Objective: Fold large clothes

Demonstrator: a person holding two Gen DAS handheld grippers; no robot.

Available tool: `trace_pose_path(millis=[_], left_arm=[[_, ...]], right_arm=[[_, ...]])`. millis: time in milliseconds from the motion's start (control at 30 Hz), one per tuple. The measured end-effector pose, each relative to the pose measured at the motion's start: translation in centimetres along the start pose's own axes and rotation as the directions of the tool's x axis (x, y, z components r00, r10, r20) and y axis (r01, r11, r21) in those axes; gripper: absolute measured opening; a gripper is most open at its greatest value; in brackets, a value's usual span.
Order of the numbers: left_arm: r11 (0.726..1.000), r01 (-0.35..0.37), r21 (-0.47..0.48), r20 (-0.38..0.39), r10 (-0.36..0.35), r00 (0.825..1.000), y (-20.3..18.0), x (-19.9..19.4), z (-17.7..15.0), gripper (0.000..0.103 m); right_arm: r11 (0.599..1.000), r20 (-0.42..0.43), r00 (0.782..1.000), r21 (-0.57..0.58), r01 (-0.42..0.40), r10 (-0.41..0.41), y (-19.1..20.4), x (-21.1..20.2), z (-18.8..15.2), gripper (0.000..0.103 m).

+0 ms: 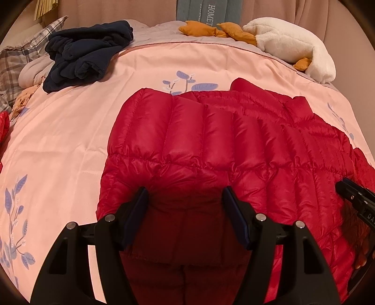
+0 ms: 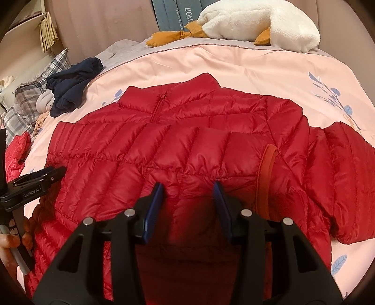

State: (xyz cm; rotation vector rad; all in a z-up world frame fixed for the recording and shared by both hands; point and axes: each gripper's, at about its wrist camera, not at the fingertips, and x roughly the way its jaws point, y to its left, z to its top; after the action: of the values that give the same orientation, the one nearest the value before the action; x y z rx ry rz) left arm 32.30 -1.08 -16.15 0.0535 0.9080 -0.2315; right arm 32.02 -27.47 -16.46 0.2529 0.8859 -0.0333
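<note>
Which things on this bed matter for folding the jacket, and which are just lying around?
For the job: red puffer jacket, left gripper, right gripper.
Lying about: navy garment, white goose plush, plaid pillow.

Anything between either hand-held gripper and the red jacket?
Nothing visible. The left hand-held gripper and the right hand-held gripper both sit open directly over the red jacket. The navy garment and plush goose lie apart, farther up the bed.

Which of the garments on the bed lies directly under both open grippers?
The red puffer jacket, spread flat in front; the navy garment lies crumpled far off near the plaid pillow.
</note>
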Motion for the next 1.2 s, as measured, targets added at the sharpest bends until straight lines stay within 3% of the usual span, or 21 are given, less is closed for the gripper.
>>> trace_pose_path(millis=[667,833,1067,1200], left_arm=[[1.000,-0.020,-0.011,-0.003,0.020,1.000,0.7,-1.2,-1.9,0.068],[0.998,-0.022,-0.061,-0.005,0.021,1.000,1.1,-2.2,-3.0,0.073],[0.990,-0.031,-0.135,0.008,0.032,0.999,2.9,-5.3,-5.1,0.074],[0.982,0.025,-0.189,0.023,-0.021,1.000,4.7,-8.1,-7.6,0.078]], right_arm=[[0.999,-0.002,1.000,0.046,0.014,-0.014,-1.1,-1.3,-1.1,0.046],[0.998,-0.002,1.000,0.063,-0.011,0.011,-1.2,-1.7,-1.3,0.058],[0.996,0.041,0.999,0.085,0.024,-0.028,-2.0,-4.7,-1.2,0.073],[0.991,0.086,0.995,0.129,0.041,-0.052,-4.1,-7.7,-2.2,0.080]])
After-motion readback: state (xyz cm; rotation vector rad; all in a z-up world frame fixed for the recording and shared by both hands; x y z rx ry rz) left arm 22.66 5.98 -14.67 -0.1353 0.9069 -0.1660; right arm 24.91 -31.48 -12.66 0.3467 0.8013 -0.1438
